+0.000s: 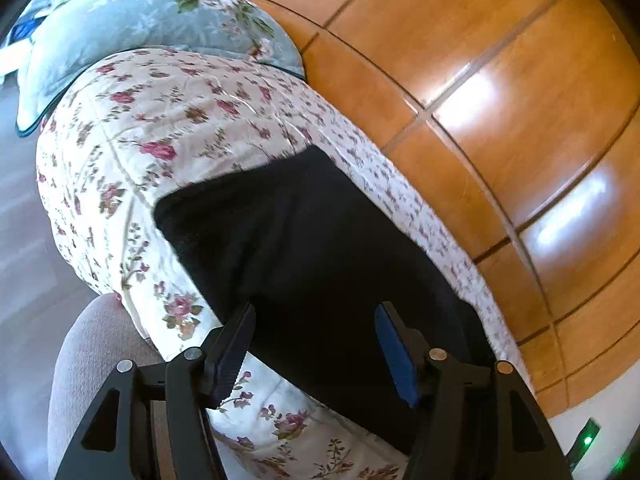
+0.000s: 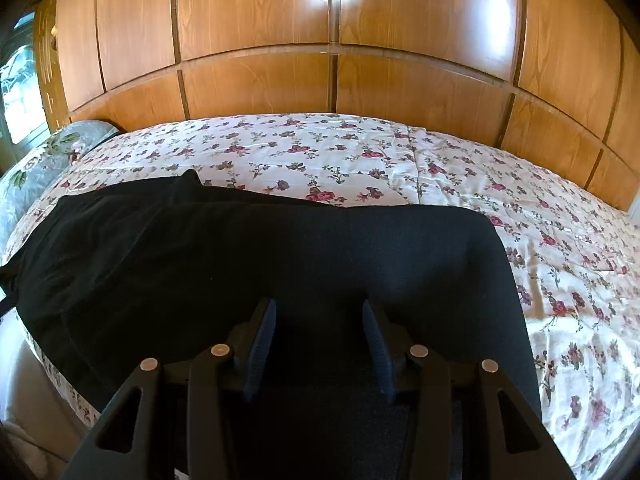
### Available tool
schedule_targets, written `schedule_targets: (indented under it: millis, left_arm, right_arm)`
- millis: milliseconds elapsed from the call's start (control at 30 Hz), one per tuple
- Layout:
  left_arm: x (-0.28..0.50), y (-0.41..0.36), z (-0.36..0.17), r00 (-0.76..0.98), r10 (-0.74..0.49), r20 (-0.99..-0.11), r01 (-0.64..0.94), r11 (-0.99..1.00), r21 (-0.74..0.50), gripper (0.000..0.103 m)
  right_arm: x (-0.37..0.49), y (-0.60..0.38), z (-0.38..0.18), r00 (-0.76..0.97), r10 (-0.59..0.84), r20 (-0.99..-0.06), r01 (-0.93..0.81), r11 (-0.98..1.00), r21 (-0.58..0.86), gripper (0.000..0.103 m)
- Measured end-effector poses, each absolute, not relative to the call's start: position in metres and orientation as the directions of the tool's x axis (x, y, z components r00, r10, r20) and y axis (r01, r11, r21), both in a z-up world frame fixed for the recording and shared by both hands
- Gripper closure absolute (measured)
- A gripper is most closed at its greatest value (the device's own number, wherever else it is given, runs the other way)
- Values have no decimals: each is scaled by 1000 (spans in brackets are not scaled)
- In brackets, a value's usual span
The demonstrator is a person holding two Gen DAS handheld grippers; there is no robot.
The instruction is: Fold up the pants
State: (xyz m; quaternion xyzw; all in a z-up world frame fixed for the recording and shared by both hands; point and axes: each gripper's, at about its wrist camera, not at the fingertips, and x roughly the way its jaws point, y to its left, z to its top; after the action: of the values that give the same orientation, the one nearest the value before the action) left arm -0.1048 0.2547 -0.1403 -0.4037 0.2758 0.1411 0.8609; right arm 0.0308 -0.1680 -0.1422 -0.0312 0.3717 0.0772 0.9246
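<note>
The left gripper (image 1: 316,322) points downward, tilted, its jaws spread wide with nothing pinched. The right gripper (image 2: 319,320) points downward, jaws partly apart.

I see open bedspread (image 2: 460,168) beyond and right of the black pants (image 2: 280,264), free to pass over. The wooden wardrobe (image 2: 256,20) walls off the bed's far side; a pillow (image 1: 132,28) blocks the head end.
</note>
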Motion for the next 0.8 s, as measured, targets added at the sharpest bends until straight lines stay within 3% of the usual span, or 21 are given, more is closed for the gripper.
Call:
schedule_targets:
  millis: [67,133,500,567,600,633,800]
  left_arm:
    - [-112,261,-141,811,50,-583,-492,597,-633,40]
    - [-117,269,-146,814,46,-579,-503,553,-664,31]
    - [-116,298,-174,852,-56,-520,-464,379,-801,32]
    - [-114,300,-171,852,-54,-521,-462,392,-795,53]
    - [-110,300,-169,834,-52,-549,-481,419,-770,76]
    - [-106,299,-167,811,-38,-583,-509,445,-737,83]
    - [-101,294,-145,826,-2,-564,-490,493,-719,89]
  right_arm:
    - [30,-168,-142,713,122,-690,-167,986,2,57]
    - [29,-169,-143,716,124,-687,-164,986,7,57]
    - [29,-168,-144,725,122,-678,-160,987,6,56]
    - [29,-168,-144,725,124,-677,-161,987,8,56]
    - [29,-168,-144,725,125,-677,-160,987,10,56]
    - [29,-168,-145,726,125,-677,-160,987,11,55]
    - [30,-168,-145,723,131,-679,-165,986,14,55]
